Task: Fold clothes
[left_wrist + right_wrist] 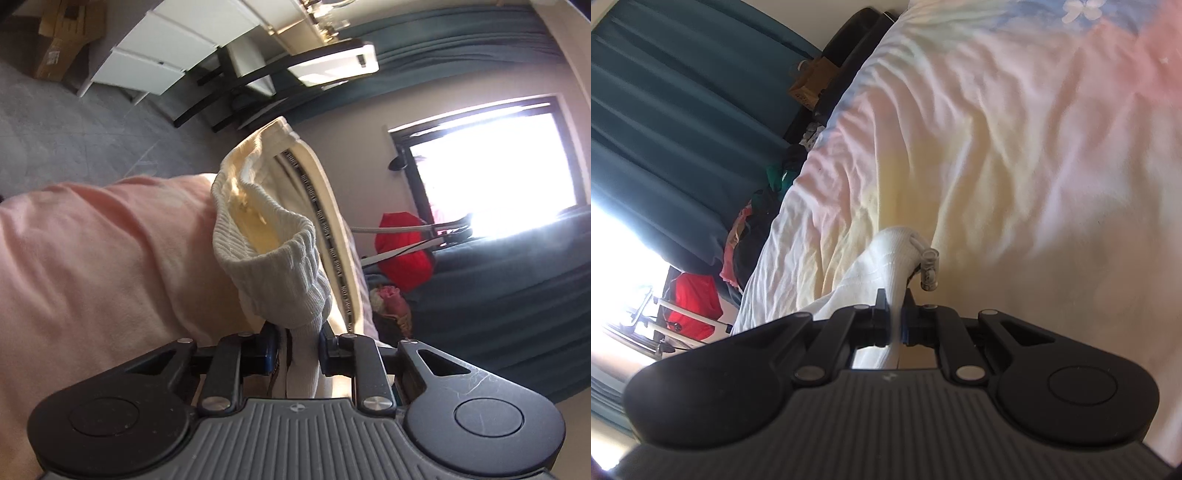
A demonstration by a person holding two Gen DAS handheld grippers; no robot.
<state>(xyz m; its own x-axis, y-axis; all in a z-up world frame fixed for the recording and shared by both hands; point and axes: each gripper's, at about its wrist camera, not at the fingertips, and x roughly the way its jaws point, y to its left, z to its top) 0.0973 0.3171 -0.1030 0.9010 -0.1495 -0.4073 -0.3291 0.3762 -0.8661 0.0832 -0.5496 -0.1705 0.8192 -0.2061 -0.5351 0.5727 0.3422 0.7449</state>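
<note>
A cream-white garment with a ribbed hem (273, 240) and a dark patterned side stripe (325, 236) rises in front of my left gripper (297, 343). That gripper is shut on the ribbed fabric, which bunches between its pads. In the right wrist view, my right gripper (894, 317) is shut on another fold of the white garment (886, 258). A drawstring with a metal tip (929, 269) hangs just right of that fold. The garment lies over a pastel bedsheet (1015, 147), which looks pink in the left wrist view (92, 258).
Teal curtains (665, 110) and a bright window (498, 162) lie beyond the bed. A red item (402, 251) and a pile of clothes (753, 221) sit by the bed's edge. White drawers (155, 55), a dark chair (258, 85) and a cardboard box (62, 40) stand on grey carpet.
</note>
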